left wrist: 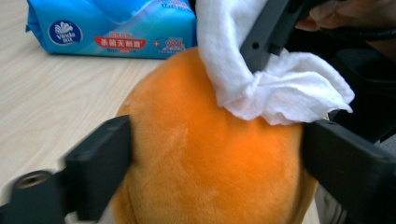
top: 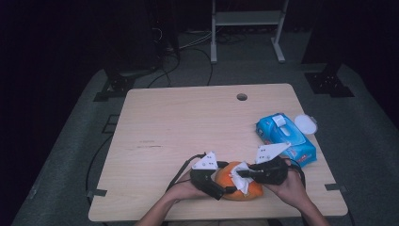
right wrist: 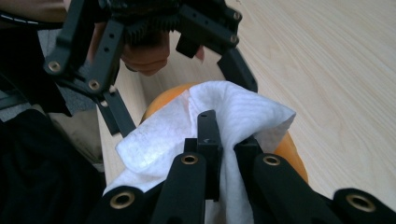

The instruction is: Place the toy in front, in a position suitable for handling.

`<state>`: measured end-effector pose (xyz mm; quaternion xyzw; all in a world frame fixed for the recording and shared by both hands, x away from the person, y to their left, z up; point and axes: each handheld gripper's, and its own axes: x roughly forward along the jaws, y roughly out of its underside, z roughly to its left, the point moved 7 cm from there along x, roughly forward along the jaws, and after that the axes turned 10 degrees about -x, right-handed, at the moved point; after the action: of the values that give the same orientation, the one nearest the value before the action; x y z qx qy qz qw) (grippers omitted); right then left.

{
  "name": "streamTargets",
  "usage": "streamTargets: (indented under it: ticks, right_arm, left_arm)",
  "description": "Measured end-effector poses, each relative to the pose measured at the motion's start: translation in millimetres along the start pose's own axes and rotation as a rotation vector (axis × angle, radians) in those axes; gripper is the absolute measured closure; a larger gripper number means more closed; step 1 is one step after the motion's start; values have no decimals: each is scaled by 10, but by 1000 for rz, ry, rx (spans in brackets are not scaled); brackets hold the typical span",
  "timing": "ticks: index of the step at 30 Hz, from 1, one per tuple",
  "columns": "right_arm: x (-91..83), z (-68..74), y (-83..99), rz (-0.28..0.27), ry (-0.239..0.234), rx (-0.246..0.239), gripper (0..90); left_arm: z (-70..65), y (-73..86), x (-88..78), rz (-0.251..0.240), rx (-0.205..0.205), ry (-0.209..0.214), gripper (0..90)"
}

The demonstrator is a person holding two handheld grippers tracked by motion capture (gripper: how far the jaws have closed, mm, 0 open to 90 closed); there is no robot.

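Observation:
An orange plush toy [top: 249,192] lies near the table's front edge. My left gripper [top: 226,178] straddles it from the left, and in the left gripper view its two black jaws touch both sides of the plush [left wrist: 187,140], gripping it. A crumpled white wipe [top: 244,184] sits on top of the toy. My right gripper [top: 240,173] comes in from the right and is shut on the wipe [right wrist: 243,112], holding it against the plush [right wrist: 163,100]. The wipe [left wrist: 289,88] bunches under the right gripper's jaw tips.
A blue pack of wet wipes [top: 286,136] lies at the right of the wooden table [top: 188,122], close behind my right hand, with a round white lid [top: 306,124] beside it. A cable hole [top: 242,97] is near the far edge.

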<state>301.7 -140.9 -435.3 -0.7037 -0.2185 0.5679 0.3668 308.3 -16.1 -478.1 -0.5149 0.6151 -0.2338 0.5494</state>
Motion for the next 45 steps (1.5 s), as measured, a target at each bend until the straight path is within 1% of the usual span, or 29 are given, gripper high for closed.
streamTargets:
  ticks: [1, 2, 3, 5, 6, 7, 8, 9, 10, 11, 12, 13, 14, 16, 18, 20, 21, 24, 26, 27, 29, 31, 34, 36, 37, 40, 42, 44, 45]
  right_arm:
    - [3, -6, -10, 0, 5, 3, 853]
    - [-2, -17, -23, -5, 13, 3, 853]
    - [-12, -21, -43, -12, 18, 7, 853]
    - [-39, -37, -100, -24, 47, -2, 853]
    - [-58, -48, -132, -34, 65, -6, 853]
    - [-76, -62, -164, -49, 80, -7, 852]
    - [-86, -78, -187, -58, 98, -9, 852]
    - [-82, -94, -198, -60, 114, -9, 852]
    - [-66, -116, -196, -62, 125, -7, 853]
    - [-42, -142, -184, -67, 132, 0, 853]
    - [-12, -167, -162, -68, 130, 8, 853]
    - [23, -193, -126, -62, 128, 14, 853]
    - [51, -218, -82, -58, 127, 22, 854]
    - [75, -249, -11, -71, 101, 52, 853]
    - [48, -273, 32, -70, 113, 60, 853]
    - [3, -289, 71, -69, 131, 66, 853]
    - [-13, -300, 98, -66, 138, 70, 853]
    - [-51, -337, 182, -57, 153, 99, 853]
    - [-67, -359, 236, -35, 170, 101, 853]
    - [-71, -356, 251, -40, 167, 116, 853]
    - [-71, -339, 238, -51, 158, 121, 852]
    - [-55, -300, 176, -56, 158, 106, 853]
    - [-18, -199, 47, -77, 138, 62, 853]
    - [9, -163, 9, -58, 150, 29, 853]
    - [10, -166, 10, -57, 153, 27, 853]
    - [-9, -233, 83, -65, 146, 64, 854]
    - [-26, -294, 166, -59, 155, 91, 854]
    - [-42, -340, 234, -48, 170, 112, 854]
    - [-43, -353, 254, -49, 169, 123, 854]
  left_arm:
    - [4, -10, -23, 11, 5, -12, 241]
    - [-7, -29, -40, 17, 14, -24, 305]
    - [-14, -53, -56, 16, 35, -39, 353]
    - [-21, -111, -81, -16, 54, -69, 413]
    - [-16, -142, -95, -33, 72, -89, 428]
    - [-5, -173, -106, -53, 102, -129, 436]
    - [15, -196, -116, -67, 140, -182, 439]
    - [40, -212, -127, -84, 164, -224, 438]
    - [72, -211, -142, -92, 167, -248, 437]
    - [102, -191, -143, -89, 160, -250, 428]
    - [132, -161, -146, -75, 160, -250, 416]
    - [157, -135, -147, -69, 149, -244, 402]
    - [173, -115, -154, -61, 133, -230, 389]
    - [198, -89, -182, -45, 125, -219, 378]
    - [233, -63, -212, -45, 104, -208, 368]
    - [269, -34, -233, -51, 70, -192, 359]
    - [283, -23, -243, -51, 59, -186, 353]
    - [317, -5, -269, -47, 40, -182, 339]
    - [334, 10, -283, -52, 19, -177, 333]
    - [336, 18, -286, -51, 13, -173, 327]
    - [332, 27, -275, -52, 6, -172, 314]
    - [336, 35, -265, -54, 2, -171, 310]
    - [334, 34, -263, -52, 1, -174, 310]
    - [342, 34, -273, -52, 4, -174, 307]
    - [348, 33, -283, -51, 5, -177, 303]
    - [362, 28, -296, -56, -5, -176, 293]
    - [373, 31, -302, -59, -10, -173, 292]
    - [382, 31, -307, -61, -25, -169, 291]
    - [385, 31, -305, -62, -30, -170, 289]
